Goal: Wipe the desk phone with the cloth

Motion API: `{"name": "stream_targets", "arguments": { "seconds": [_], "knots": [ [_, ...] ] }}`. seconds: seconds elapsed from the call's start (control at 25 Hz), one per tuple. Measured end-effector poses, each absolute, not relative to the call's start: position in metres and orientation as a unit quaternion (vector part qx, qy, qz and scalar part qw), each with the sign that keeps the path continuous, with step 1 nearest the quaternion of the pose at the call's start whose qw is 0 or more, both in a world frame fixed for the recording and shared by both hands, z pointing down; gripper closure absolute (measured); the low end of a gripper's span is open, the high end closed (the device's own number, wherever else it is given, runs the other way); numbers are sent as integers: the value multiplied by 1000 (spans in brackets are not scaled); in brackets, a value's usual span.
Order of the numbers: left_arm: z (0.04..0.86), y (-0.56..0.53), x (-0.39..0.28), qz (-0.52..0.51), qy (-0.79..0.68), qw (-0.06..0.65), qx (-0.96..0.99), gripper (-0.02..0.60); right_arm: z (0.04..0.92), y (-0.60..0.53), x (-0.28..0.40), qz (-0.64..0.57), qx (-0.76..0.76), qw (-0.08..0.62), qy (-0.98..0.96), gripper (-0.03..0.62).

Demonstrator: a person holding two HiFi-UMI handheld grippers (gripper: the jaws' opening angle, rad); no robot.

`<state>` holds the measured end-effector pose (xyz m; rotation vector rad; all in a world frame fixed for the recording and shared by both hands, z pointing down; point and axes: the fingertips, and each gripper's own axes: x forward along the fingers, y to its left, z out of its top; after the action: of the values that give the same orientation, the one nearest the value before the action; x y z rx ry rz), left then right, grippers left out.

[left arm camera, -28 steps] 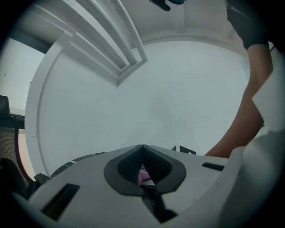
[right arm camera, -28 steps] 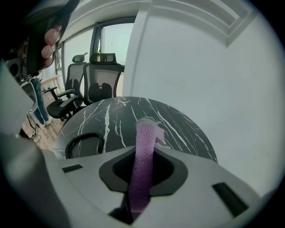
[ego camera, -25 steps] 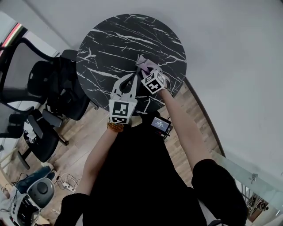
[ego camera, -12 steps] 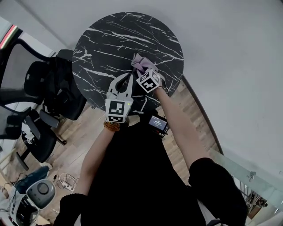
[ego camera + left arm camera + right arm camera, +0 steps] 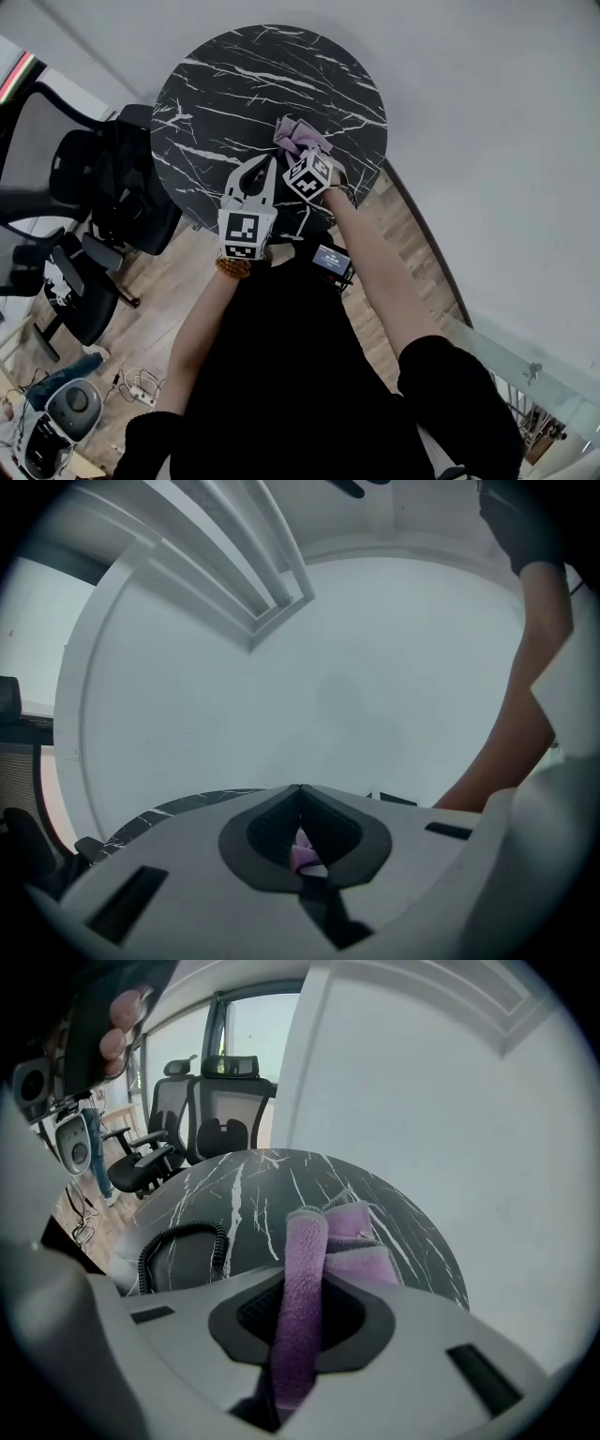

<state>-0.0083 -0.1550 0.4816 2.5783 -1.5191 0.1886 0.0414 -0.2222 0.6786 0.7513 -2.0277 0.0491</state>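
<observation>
A purple cloth (image 5: 298,139) lies bunched on the round black marble table (image 5: 234,84), and my right gripper (image 5: 306,156) is shut on one fold of it. The right gripper view shows that cloth (image 5: 302,1269) running up between the shut jaws of the right gripper (image 5: 300,1288). To the left of it are the desk phone's coiled black cord (image 5: 184,1237) and part of the dark phone body (image 5: 180,1267). In the head view the grippers hide the phone. My left gripper (image 5: 266,163) hovers just left of the right one. In its own view the left gripper (image 5: 300,789) has its jaws shut, tips touching, and a sliver of cloth (image 5: 304,858) shows behind them.
Black office chairs (image 5: 103,197) stand left of the table on the wooden floor (image 5: 169,281). A white wall (image 5: 487,141) curves behind and to the right of the table. A small device with a screen (image 5: 330,260) hangs at the person's waist. A glass panel (image 5: 525,375) is at lower right.
Both grippers and the cloth have drifted slightly left in the view, together with the table. The right gripper has stayed shut on the cloth.
</observation>
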Motion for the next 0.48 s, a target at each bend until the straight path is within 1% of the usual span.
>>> {"name": "stream_targets", "arguments": {
  "seconds": [0.2, 0.48],
  "knots": [
    [483, -154, -14, 64, -510, 72, 855, 569, 686, -213, 38, 11, 291, 487, -824, 533],
    [484, -153, -14, 65, -510, 74, 855, 569, 689, -209, 39, 31, 296, 480, -825, 533]
  ]
}}
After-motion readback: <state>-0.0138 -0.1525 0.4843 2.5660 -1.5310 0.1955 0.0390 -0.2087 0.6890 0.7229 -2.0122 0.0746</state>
